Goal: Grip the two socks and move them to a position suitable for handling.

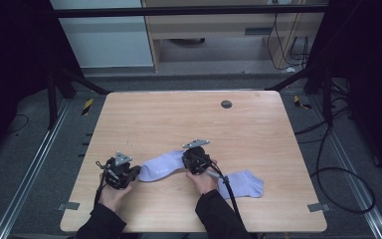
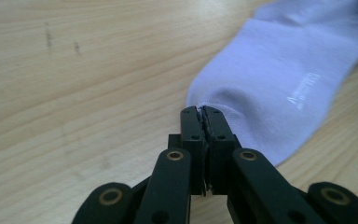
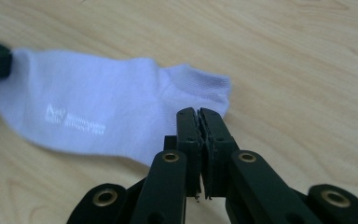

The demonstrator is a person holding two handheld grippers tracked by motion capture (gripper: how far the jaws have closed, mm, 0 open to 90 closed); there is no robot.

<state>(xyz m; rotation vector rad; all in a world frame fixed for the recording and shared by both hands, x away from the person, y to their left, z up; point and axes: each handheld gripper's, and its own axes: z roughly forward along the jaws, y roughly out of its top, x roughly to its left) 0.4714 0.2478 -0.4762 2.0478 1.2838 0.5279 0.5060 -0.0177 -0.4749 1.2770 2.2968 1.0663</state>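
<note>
At the table's near edge, the left gripper [image 2: 200,112] is pinching the toe of the pale sock [image 1: 161,166] and the right gripper [image 3: 199,113] its heel edge; the high view is showing a second sock [image 1: 243,184] lying beside them.

A pale lilac ankle sock [image 1: 161,166] is lying flat on the table [image 1: 179,119], near its front edge, its side bearing small white lettering. A second matching sock [image 1: 243,183] is lying flat just to its right.
</note>
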